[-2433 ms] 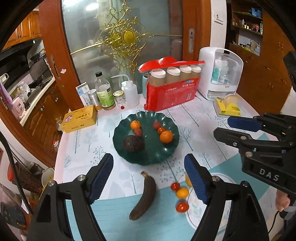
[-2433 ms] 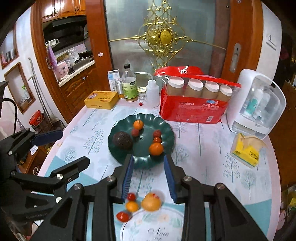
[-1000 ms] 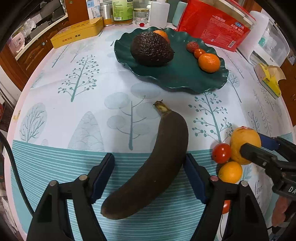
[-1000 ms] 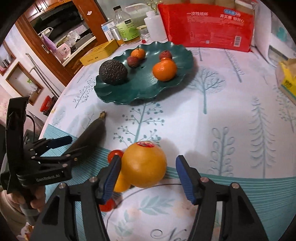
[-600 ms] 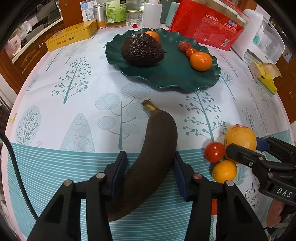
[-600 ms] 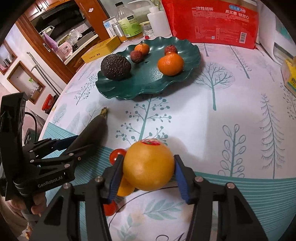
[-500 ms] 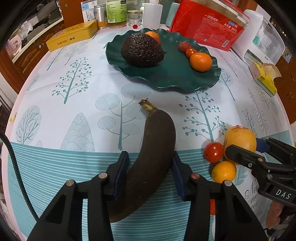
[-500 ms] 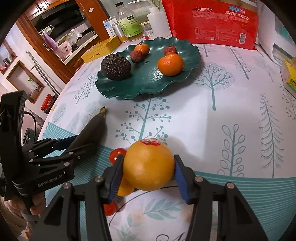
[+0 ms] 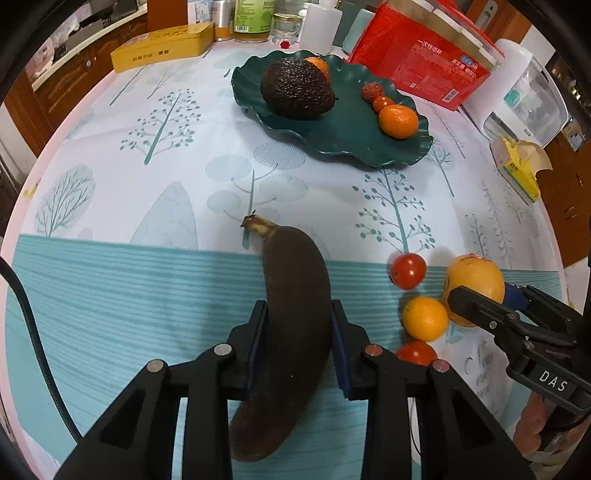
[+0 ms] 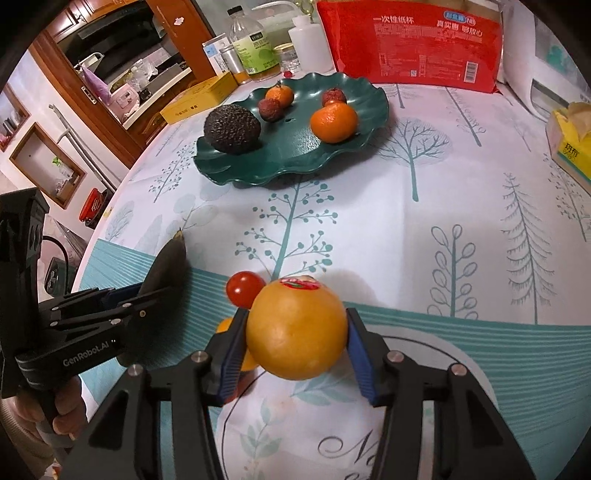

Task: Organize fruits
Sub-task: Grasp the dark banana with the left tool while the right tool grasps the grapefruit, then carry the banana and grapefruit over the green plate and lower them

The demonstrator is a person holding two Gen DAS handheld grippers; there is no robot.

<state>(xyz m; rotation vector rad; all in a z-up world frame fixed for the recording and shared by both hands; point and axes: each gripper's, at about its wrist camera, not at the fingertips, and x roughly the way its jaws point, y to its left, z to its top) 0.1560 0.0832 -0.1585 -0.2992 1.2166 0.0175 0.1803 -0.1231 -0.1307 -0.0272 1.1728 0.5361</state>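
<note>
My left gripper (image 9: 297, 332) is shut on a dark overripe banana (image 9: 291, 302) near the table's front. My right gripper (image 10: 295, 334) is shut on a large yellow-orange round fruit (image 10: 297, 328), which also shows in the left wrist view (image 9: 476, 280). Beside it lie a cherry tomato (image 9: 408, 270), a small orange (image 9: 424, 318) and another tomato (image 9: 417, 352). Farther back the dark green plate (image 9: 351, 136) holds an avocado (image 9: 297, 93), a tangerine (image 9: 398, 121) and small red fruits (image 9: 376, 96).
Behind the plate stand a red pack of paper cups (image 9: 421, 66), bottles and jars (image 9: 255, 18) and a yellow tin (image 9: 162, 46). A white appliance (image 9: 524, 88) and a yellow tissue pack (image 9: 521, 168) are at the right edge.
Both grippers came down from above the table. The left jaws closed on the banana and turned it straighter; the right jaws closed on the yellow-orange fruit.
</note>
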